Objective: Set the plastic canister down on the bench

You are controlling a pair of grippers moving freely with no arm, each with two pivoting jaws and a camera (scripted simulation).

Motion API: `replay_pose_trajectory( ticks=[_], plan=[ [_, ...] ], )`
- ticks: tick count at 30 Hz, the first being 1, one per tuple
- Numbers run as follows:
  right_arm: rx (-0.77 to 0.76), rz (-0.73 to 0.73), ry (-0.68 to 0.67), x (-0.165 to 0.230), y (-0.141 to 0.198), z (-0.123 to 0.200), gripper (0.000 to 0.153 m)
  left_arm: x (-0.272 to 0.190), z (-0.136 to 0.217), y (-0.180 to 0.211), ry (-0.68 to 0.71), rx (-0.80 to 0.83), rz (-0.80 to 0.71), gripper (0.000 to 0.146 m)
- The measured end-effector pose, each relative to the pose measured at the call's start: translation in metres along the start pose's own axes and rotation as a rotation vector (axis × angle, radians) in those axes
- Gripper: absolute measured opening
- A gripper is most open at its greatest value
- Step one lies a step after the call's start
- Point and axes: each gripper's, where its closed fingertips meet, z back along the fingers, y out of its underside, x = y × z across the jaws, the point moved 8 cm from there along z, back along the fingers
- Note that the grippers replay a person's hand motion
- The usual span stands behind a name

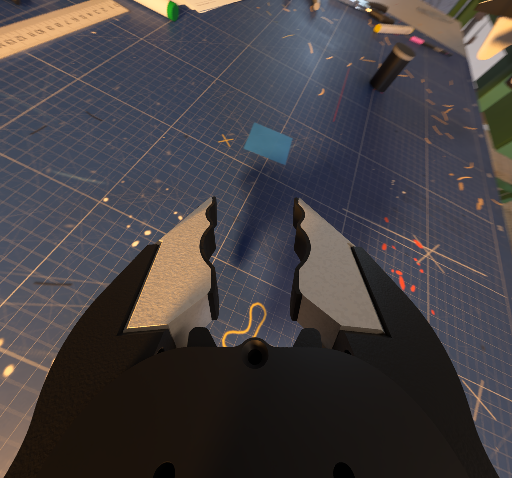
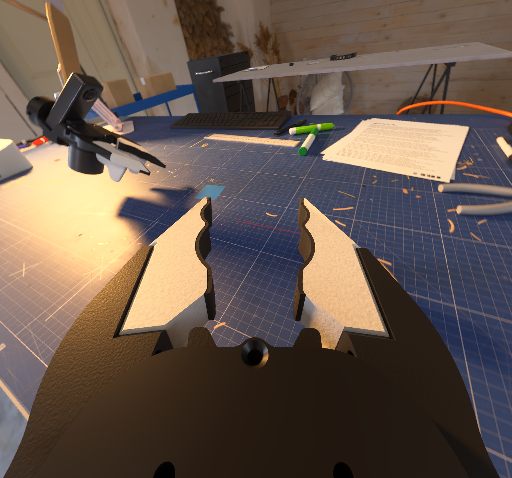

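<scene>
Black and upright, the plastic canister (image 1: 392, 68) is seen standing on the worktop (image 1: 166, 132), well ahead and right of the left tongs (image 1: 254, 201). Its long axis is roughly vertical. Both left and right tongs (image 2: 255, 201) are spread apart, empty; which is nearer cannot be told.

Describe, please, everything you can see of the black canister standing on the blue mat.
The plastic canister is a dark, matte black cylinder with a flat, paler grey lid that has a ribbed rim. It stands upright on the blue cutting mat, near its far right edge, among scattered wood shavings. Nothing grips or touches it; only its base meets the mat. The left tool is open and well apart from it. The right wrist view does not show it.
</scene>
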Motion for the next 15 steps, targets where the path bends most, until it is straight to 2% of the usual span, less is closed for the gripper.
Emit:
replay_pose_trajectory(
  ticks=[4, 7, 10, 12, 15],
  plan=[
    [-0.018, -0.083, 0.054, -0.007, 0.009, 0.012, 0.066, -0.004, 0.015, 0.001, -0.154, -0.042, -0.024, 0.056],
    [-0.014, -0.112, 0.058, -0.006, 0.009, 0.021, 0.072, -0.012, 0.047, 0.004, -0.225, -0.133, -0.011, 0.057],
    [0.011, -0.08, 0.096, 0.0, 0.008, 0.027, 0.075, -0.018, 0.086, 0.015, -0.258, -0.186, 0.01, 0.058],
    [0.049, -0.055, 0.123, 0.005, 0.009, 0.026, 0.077, -0.018, 0.113, 0.023, -0.33, -0.148, 0.025, 0.059],
    [0.128, -0.02, 0.159, 0.017, 0.008, 0.016, 0.08, -0.014, 0.152, 0.028, -0.519, -0.072, 0.016, 0.064]
  ],
)
